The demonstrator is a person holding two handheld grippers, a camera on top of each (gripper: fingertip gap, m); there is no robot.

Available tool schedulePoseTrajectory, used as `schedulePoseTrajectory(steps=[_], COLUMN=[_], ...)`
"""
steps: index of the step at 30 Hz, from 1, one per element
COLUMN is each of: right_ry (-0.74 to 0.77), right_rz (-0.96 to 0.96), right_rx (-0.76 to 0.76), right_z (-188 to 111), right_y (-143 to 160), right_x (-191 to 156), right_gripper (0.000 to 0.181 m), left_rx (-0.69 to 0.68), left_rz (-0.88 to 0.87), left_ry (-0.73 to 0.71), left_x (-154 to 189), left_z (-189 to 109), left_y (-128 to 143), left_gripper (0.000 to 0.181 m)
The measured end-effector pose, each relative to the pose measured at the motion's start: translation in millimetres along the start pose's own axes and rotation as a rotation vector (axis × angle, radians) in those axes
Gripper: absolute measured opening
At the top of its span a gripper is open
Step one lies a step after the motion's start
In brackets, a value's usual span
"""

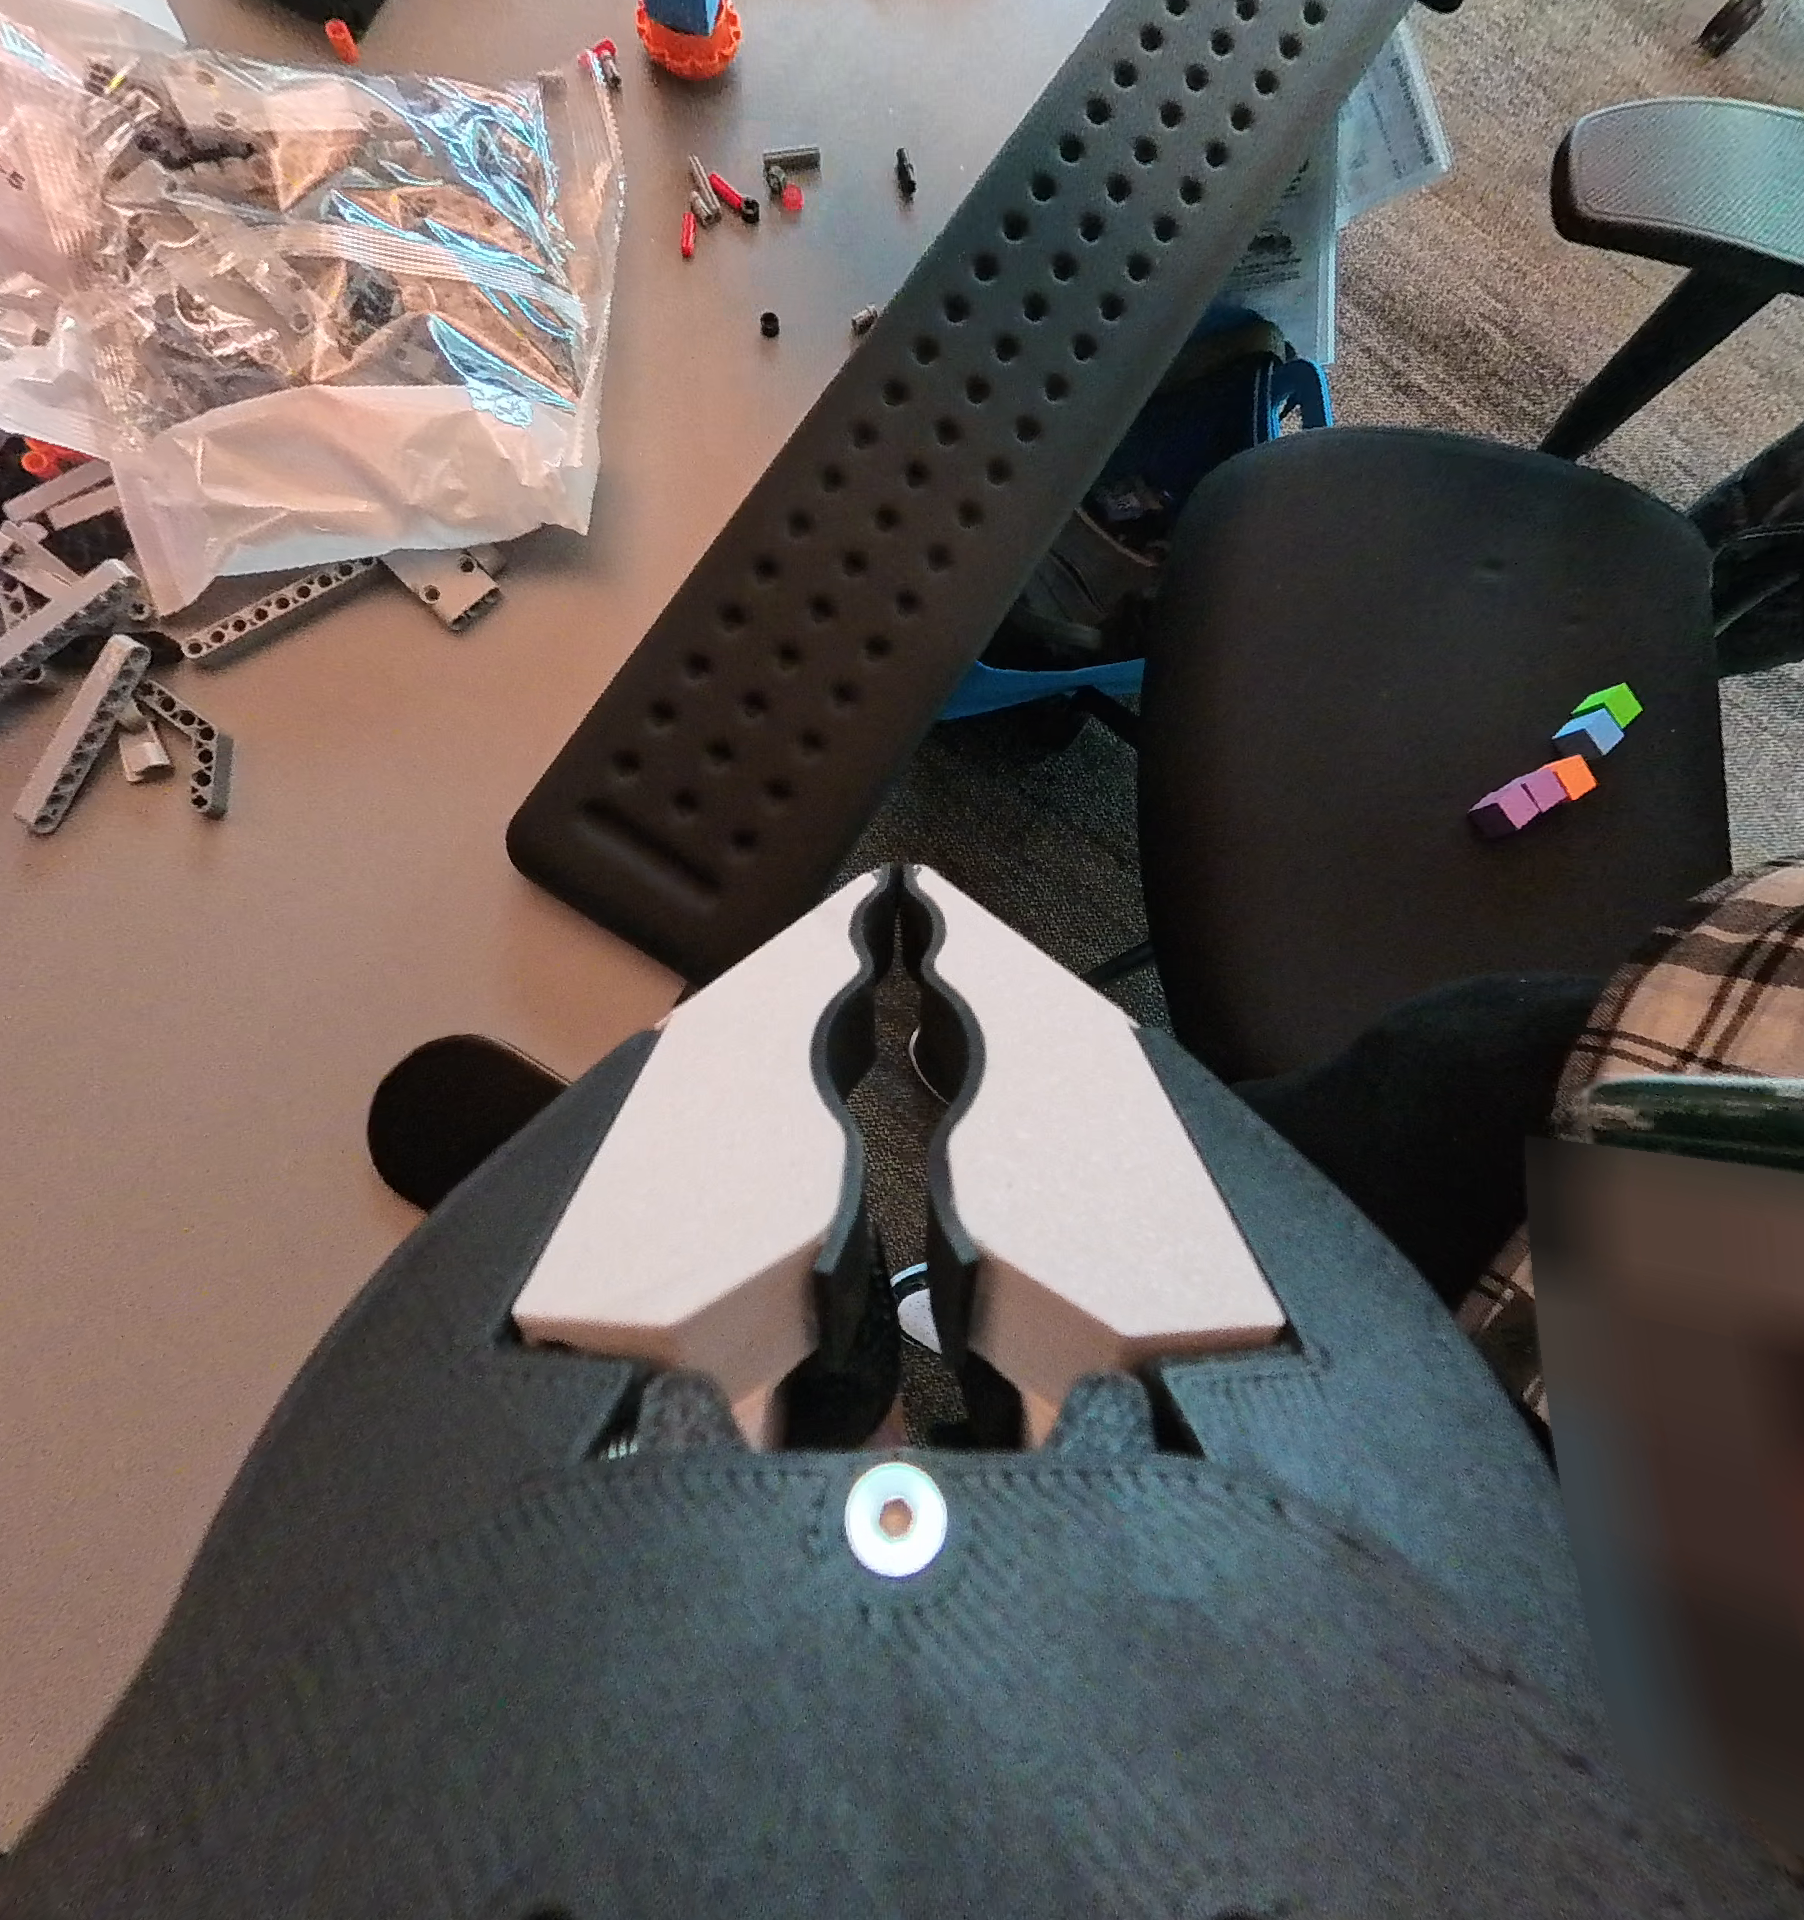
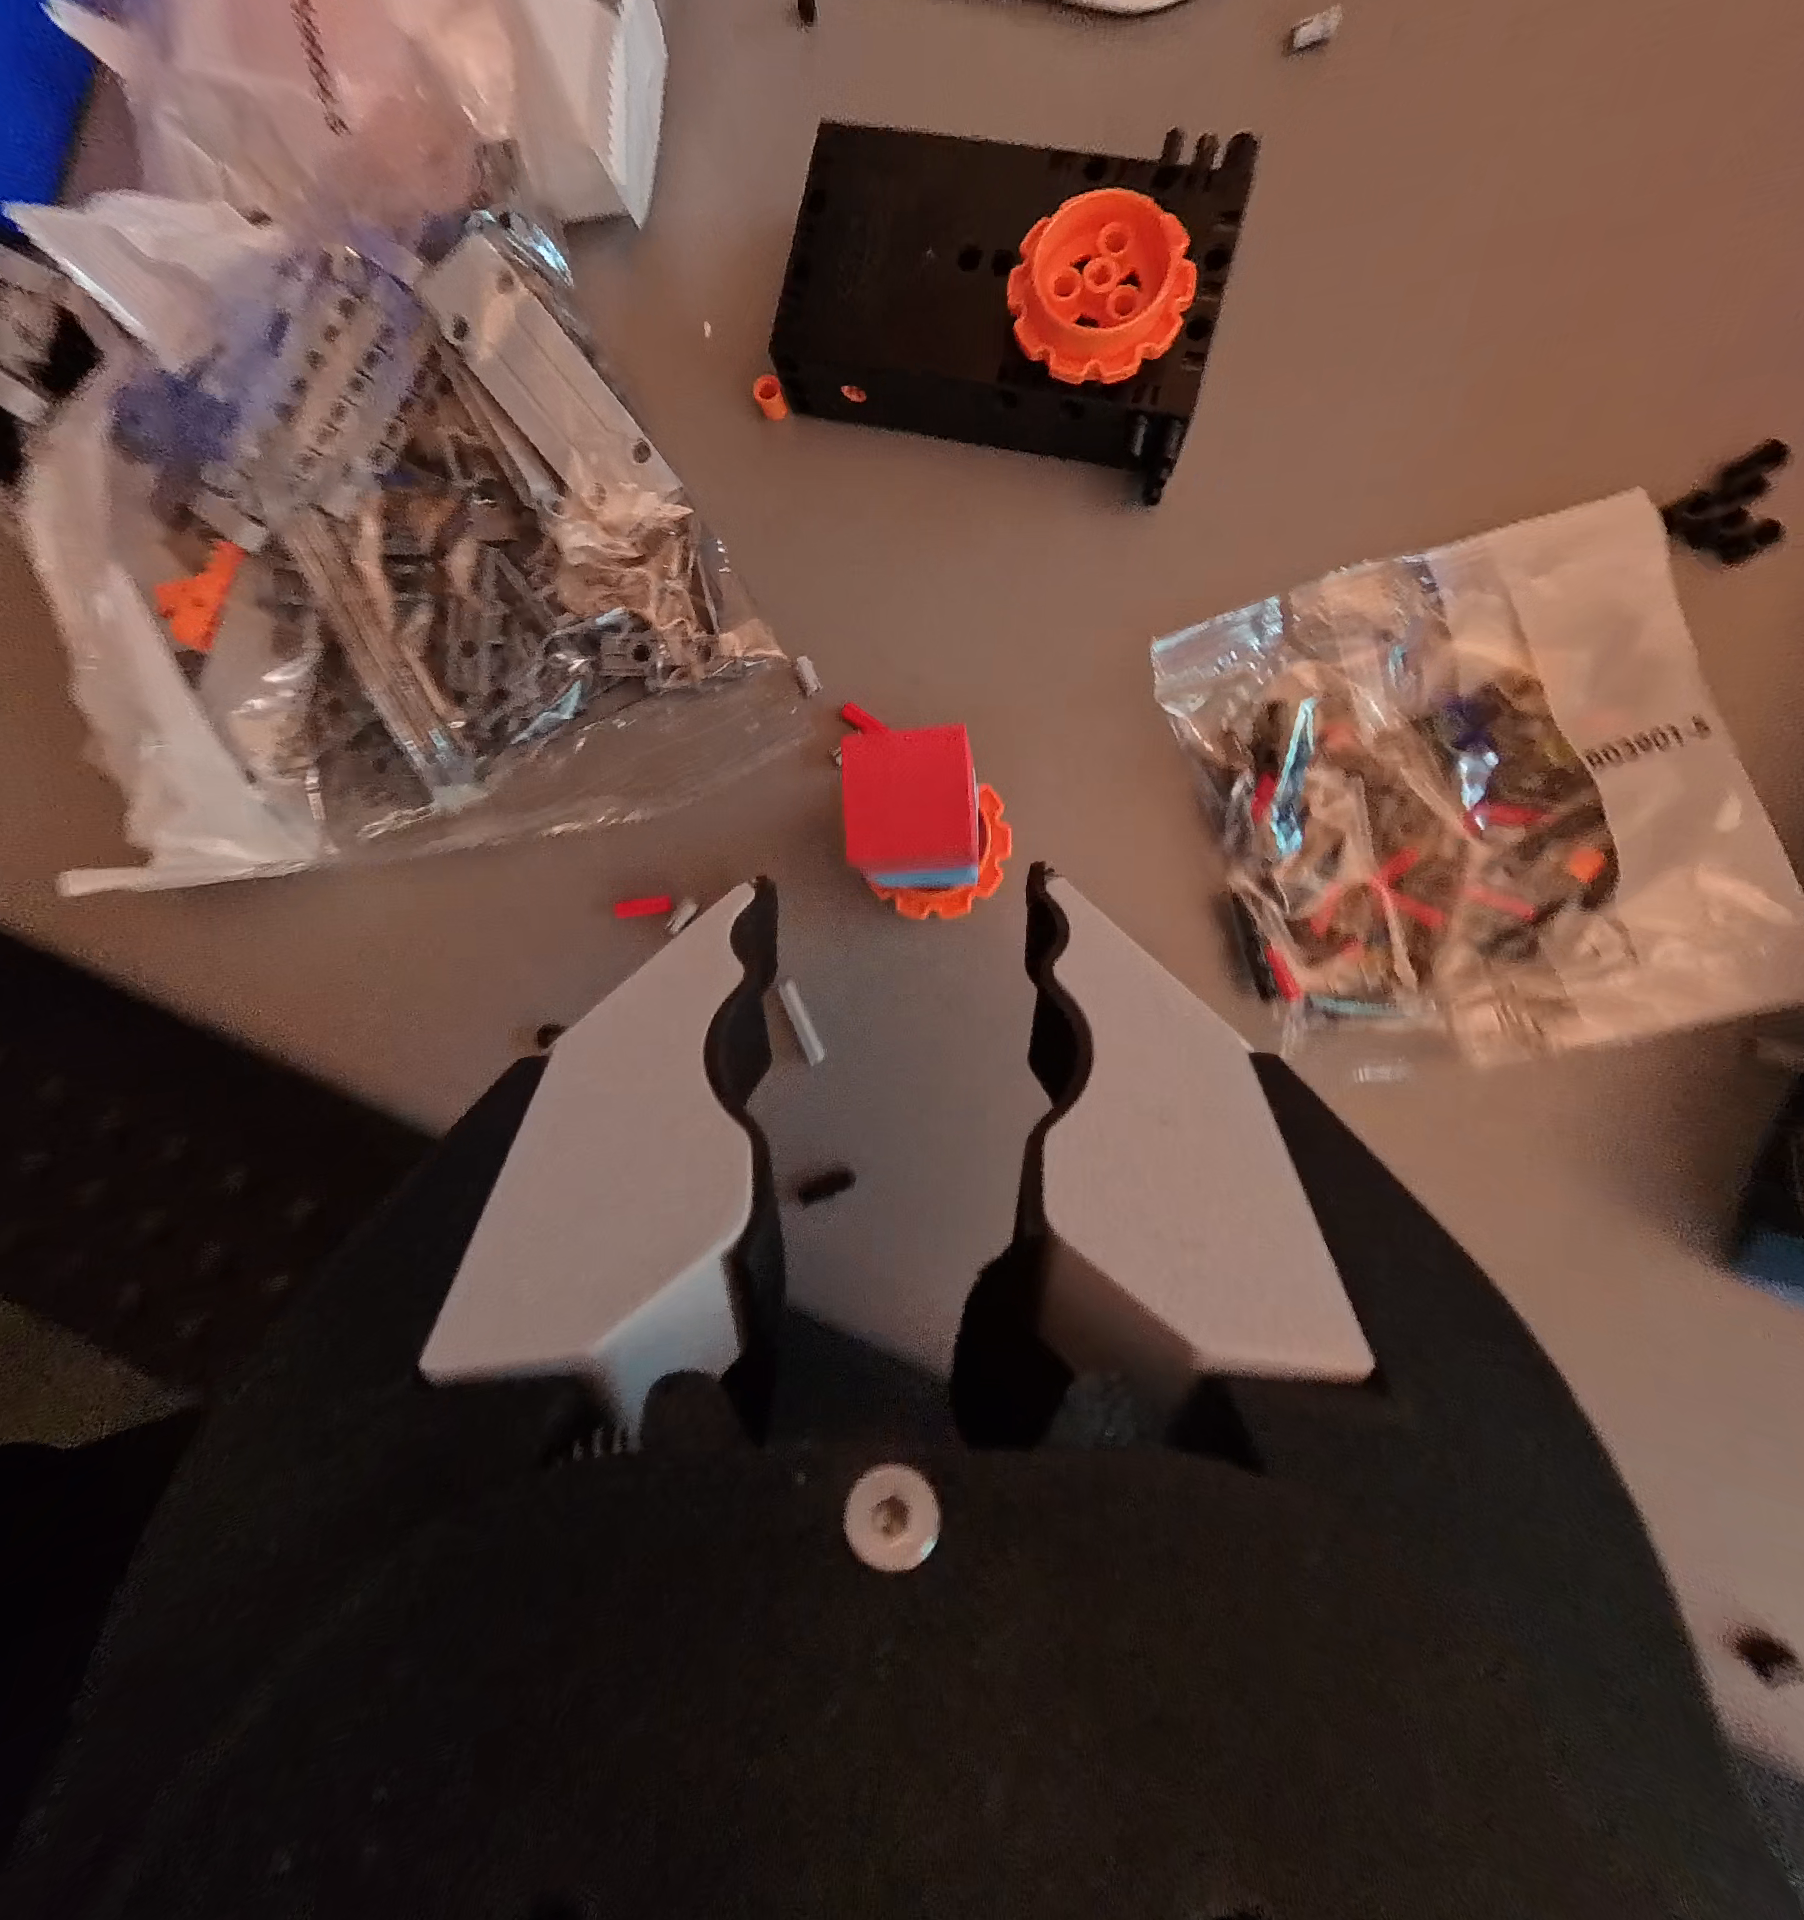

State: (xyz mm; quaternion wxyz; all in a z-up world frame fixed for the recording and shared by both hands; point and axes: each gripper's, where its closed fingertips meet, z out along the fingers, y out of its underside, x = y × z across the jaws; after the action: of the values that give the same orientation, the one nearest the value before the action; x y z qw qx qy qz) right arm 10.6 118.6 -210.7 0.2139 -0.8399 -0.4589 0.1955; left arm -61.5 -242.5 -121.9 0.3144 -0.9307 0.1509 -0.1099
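The left gripper (image 1: 900, 883) has its fingers closed nearly tip to tip with nothing between them; it hangs past the desk (image 1: 254, 1039) edge, just beside the near end of a black perforated pad (image 1: 939, 416) that runs off toward 1 o'clock. At 10 o'clock lies a clear bag (image 1: 285, 291) over loose grey beams (image 1: 87, 727); small pins (image 1: 732, 197) are scattered at 12 o'clock; a black chair seat (image 1: 1397, 675) at 2 o'clock carries a row of coloured cubes (image 1: 1552, 769).

The right gripper (image 2: 900, 894) has its fingers spread wide and empty above the desk (image 2: 929, 592); just beyond the tips, at 12 o'clock, stands a red block (image 2: 908, 795) on an orange gear (image 2: 945, 888) — apart from both fingers. Farther at 12 o'clock sits a black box (image 2: 908, 301) with an orange wheel (image 2: 1100, 286) on top; a bag of grey parts (image 2: 410, 540) lies at 10 o'clock and a smaller bag (image 2: 1449, 790) at 2 o'clock; this view is somewhat blurred.
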Motion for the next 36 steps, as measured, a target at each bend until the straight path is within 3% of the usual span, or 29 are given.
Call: schedulePoseTrajectory(steps=[4, 8, 10, 13, 18, 21, 24, 29, 34, 36], right_ry=[-0.003, 0.053, 0.096, 0.144, 0.206, 0.214, 0.256, 0.326, 0.359, 0.355], right_rz=[0.051, 0.136, 0.216, 0.392, 0.667, 0.760, 0.977, 1.340, 1.643, 1.720], right_rx=[0.071, 0.076, 0.050, -0.056, -0.285, -0.418, -0.452, -0.399, -0.155, -0.094], right_z=[-51.7, -103.6, -123.5, -139.3, -142.8, -137.3, -132.8, -120.7, -109.5, -106.5], right_y=[28.8, 103.9, 159.0, 265.0, 449.4, 531.7, 594.4, 674.3, 689.3, 691.1], right_x=[-2.6, 3.6, 10.3, 17.7, 11.3, -6.3, -19.9, -32.5, -8.2, 0.2], right_gripper=[0.048, 0.042, 0.040, 0.039, 0.047, 0.050, 0.056, 0.072, 0.065, 0.055], left_rx=[-0.003, -0.016, -0.028, -0.063, -0.121, -0.160, -0.201, -0.265, -0.305, -0.311], left_rz=[0.017, 0.050, 0.062, 0.107, 0.172, 0.205, 0.229, 0.264, 0.296, 0.303], left_ry=[0.026, 0.071, 0.099, 0.148, 0.218, 0.255, 0.287, 0.338, 0.370, 0.377], left_x=[3.1, 11.4, 16.8, 27.7, 44.4, 55.2, 64.5, 78.1, 86.1, 88.3], left_z=[7.8, 21.6, 28.9, 41.4, 62.7, 70.0, 74.6, 80.1, 82.8, 84.0], left_y=[-3.9, -9.1, -9.7, -7.3, 0.0, 7.6, 18.7, 37.9, 46.6, 46.7], left_gripper=[0.000, 0.000, 0.000, 0.000, 0.000, 0.000, 0.000, 0.000, 0.000, 0.000])
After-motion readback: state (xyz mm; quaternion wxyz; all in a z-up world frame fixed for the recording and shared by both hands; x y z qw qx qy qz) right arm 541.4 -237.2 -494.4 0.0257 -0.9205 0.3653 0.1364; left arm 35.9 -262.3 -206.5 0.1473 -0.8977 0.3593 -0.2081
